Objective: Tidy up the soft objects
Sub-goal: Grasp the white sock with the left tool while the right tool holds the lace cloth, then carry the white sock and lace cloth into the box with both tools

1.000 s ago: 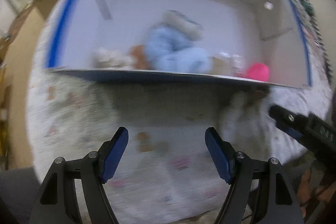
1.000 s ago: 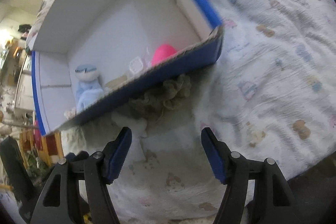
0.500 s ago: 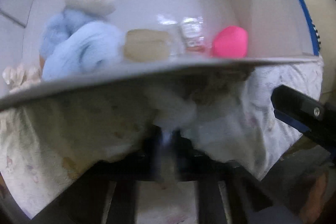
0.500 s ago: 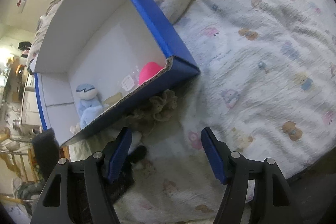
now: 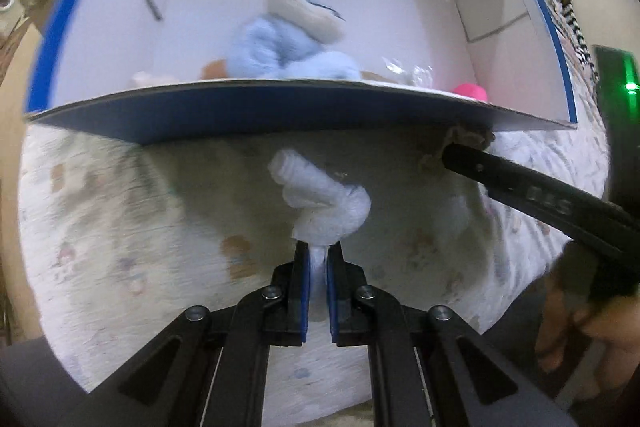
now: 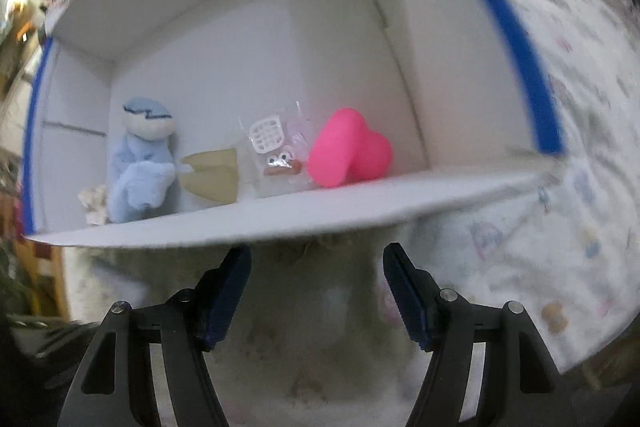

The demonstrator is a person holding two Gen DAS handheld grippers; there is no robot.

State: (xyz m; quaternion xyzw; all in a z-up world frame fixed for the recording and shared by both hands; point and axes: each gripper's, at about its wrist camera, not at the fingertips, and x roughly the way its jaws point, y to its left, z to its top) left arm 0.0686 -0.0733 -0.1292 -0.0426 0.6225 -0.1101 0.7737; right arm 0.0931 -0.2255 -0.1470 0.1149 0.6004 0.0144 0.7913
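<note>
Just in front of the near wall of the blue-and-white box [image 5: 280,107], the left gripper [image 5: 316,267] has its jaws pinched narrow on a fold of the white fluffy toy [image 5: 324,199], which stands up off the printed bedspread [image 5: 120,227] and hangs short of the box rim. Beside it, toward the box's right corner, the right gripper [image 6: 316,267] has its jaws spread wide and holds nothing; it points at a brownish frilly thing [image 5: 468,139] tucked under the box's near wall. Inside the box lie a pale blue plush doll [image 6: 140,163], a pink heart cushion [image 6: 348,151], a clear packet [image 6: 280,155] and a tan piece [image 6: 212,175].

The step in hand looks like carrying the white toy over the wall into the box. The grip is on a thin fold only, so the lift should be smooth and high enough that the dangling bulk clears the cardboard edge without snagging. Releasing over bare floor in the box, beside the doll, would keep it from rolling back out.
</note>
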